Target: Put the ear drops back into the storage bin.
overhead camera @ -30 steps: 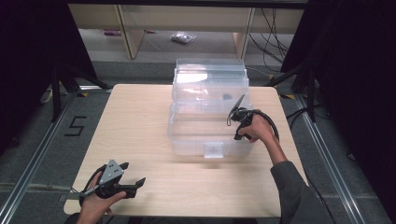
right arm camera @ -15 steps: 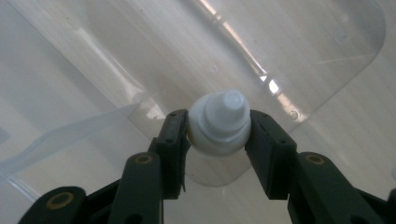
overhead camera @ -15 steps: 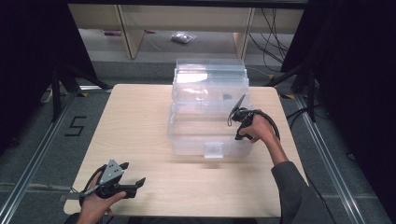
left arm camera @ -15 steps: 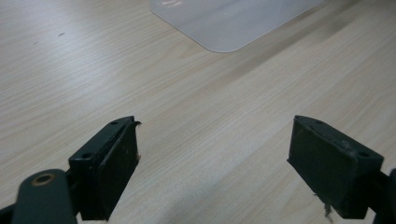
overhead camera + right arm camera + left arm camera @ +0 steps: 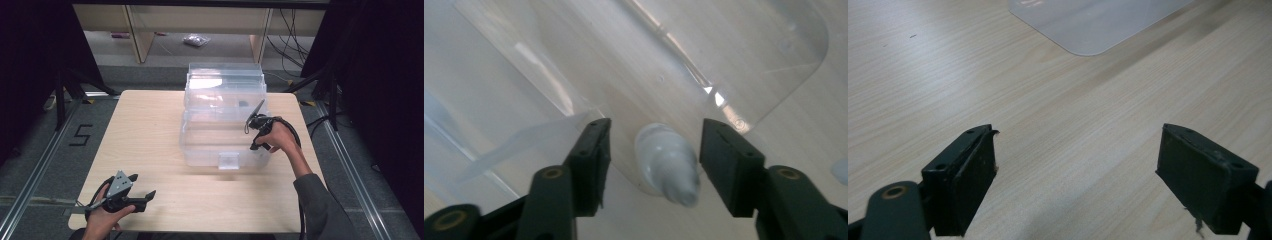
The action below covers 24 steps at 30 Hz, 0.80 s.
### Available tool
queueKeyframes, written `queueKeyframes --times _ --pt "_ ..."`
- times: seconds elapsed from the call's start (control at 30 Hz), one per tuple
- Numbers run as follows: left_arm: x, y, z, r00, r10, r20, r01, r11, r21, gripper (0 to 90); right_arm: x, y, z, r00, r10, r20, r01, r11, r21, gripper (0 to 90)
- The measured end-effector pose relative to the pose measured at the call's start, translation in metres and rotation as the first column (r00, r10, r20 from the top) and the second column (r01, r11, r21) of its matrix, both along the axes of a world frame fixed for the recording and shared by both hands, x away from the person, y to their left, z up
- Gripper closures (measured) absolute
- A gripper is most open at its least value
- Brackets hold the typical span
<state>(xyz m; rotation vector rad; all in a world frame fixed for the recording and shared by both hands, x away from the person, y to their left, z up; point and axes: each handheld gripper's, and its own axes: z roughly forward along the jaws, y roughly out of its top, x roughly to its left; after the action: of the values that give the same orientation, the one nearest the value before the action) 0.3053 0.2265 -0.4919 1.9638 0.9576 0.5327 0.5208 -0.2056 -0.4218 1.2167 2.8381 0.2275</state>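
**Both grippers open, right one over a small bottle in the clear box**

A light wooden table [image 5: 150,135] carried a large clear plastic storage box [image 5: 222,120], its long axis running away from the person, with a latch tab at its near wall. The right gripper [image 5: 255,112] was held at the box's right side, pointing down into it. In the right gripper view its jaws stood apart, gripping nothing, and a small translucent bottle [image 5: 666,162] lay between them on the box floor, touching neither, its long axis roughly along the jaws and its narrower end pointing toward the camera. The left gripper [image 5: 142,187] rested at the table's near left corner, well apart from the box, jaws wide open over bare wood
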Motion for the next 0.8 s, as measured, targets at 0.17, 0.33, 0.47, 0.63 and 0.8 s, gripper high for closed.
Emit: queueKeyframes --times 0.17,0.33,0.47,0.63,0.8 --pt "0.0 0.0 0.0 1.0 0.004 -0.003 -0.004 1.0 -0.001 15.4 -0.002 0.001 0.009 0.9999 -0.004 0.014 0.004 1.0 0.011 43.4" --pt "0.0 0.0 0.0 1.0 0.002 -0.001 -0.002 1.0 0.0 15.3 -0.005 0.001 0.019 0.9995 -0.018 0.027 0.018 1.0 0.012 43.0" --pt "0.0 0.0 0.0 1.0 0.001 0.0 -0.001 1.0 -0.004 15.4 -0.005 -0.002 0.023 0.9981 0.021 0.058 -0.023 0.999 0.026 42.4" --pt "0.0 0.0 0.0 1.0 0.003 -0.003 -0.003 1.0 0.0 15.4 -0.007 -0.006 0.027 0.9977 0.012 0.067 -0.014 0.999 0.038 41.3" --pt "0.0 0.0 0.0 1.0 0.0 -0.002 0.0 1.0 -0.001 15.4 -0.01 -0.009 0.034 0.996 0.011 0.089 -0.016 0.999 0.051 40.0"
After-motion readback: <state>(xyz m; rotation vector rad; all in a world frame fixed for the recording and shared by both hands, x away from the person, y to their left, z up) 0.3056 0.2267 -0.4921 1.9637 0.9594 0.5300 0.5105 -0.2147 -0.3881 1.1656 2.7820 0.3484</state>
